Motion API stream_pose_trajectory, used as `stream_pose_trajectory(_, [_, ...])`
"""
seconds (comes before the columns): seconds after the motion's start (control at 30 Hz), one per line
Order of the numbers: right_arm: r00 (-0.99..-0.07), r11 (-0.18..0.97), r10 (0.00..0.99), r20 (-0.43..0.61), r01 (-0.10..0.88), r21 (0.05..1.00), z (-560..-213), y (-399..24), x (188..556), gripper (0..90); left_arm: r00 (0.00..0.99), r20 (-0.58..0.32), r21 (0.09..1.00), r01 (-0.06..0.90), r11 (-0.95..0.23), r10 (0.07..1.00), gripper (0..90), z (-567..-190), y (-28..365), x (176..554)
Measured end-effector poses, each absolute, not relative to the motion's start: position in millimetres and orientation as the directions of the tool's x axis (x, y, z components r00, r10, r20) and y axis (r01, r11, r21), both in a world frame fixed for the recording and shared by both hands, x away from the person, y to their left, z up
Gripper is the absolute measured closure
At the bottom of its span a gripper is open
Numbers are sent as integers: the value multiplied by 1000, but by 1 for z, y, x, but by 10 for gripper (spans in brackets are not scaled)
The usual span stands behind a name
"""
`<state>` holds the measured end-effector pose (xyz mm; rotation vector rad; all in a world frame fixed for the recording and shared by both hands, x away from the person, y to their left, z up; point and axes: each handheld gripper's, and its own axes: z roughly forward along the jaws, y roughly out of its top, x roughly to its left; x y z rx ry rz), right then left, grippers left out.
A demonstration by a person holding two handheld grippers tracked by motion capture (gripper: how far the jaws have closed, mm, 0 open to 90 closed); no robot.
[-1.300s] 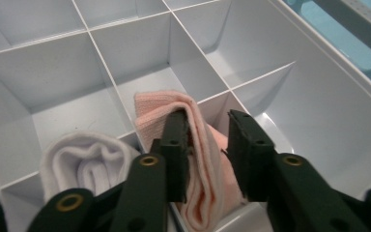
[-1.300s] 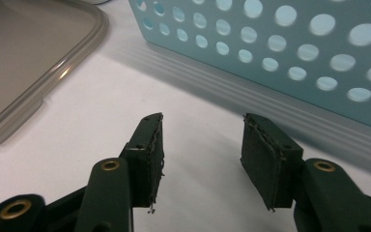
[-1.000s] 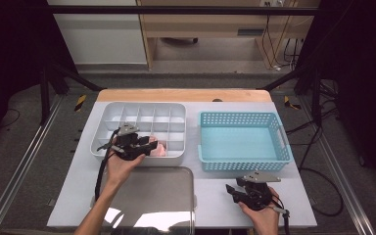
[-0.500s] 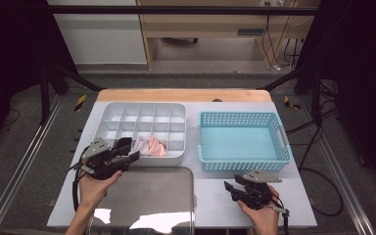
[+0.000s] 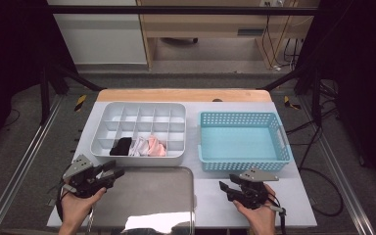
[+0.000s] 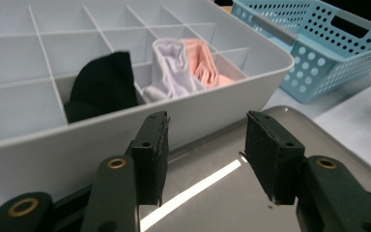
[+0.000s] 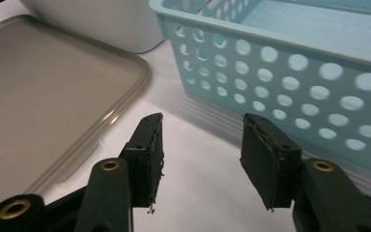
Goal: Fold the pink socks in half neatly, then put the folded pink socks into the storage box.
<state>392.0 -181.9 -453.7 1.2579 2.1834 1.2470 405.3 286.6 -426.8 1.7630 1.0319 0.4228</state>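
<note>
A white compartment tray [image 5: 176, 111] holds three rolled cloths in its front row: black [image 5: 121, 146], white [image 5: 138, 145] and pink [image 5: 155, 146]. My left gripper [image 5: 112, 172] hovers over the left edge of the grey lid [image 5: 147, 196], just in front of the tray. Its jaws have just been opening, with nothing between them. In the left gripper view, the left gripper [image 6: 205, 145] faces the tray wall [image 6: 222, 108], with the black cloth [image 6: 104, 84], white cloth [image 6: 171, 67] and pink cloth [image 6: 203, 63] beyond. My right gripper [image 5: 225, 188] stands open and empty on the white table. In the right gripper view, the right gripper [image 7: 200, 154] is close to the blue basket [image 7: 290, 82].
The blue perforated basket [image 5: 245, 164] sits right of the tray with nothing visible inside. The grey lid [image 7: 43, 106] lies flat at the table's front, between both hands. The table's front edge is just behind my hands.
My left gripper has drawn back from the tray's front row, toward the person and leftward, to the lid's left edge. The pink cloth stays in its compartment. The right hand has not moved.
</note>
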Motion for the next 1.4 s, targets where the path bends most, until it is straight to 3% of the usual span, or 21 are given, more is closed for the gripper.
stream_pose_trajectory(0.77, [-632,276,762,140,513,813,-449,-141,394,490,547,-218,877,473,-84,808,468,-439,323,387])
stream_pose_trajectory(1.4, [-652,287,743,154,518,806,-454,-126,400,493,567,-148,891,432,-140,810,478,-414,340,406])
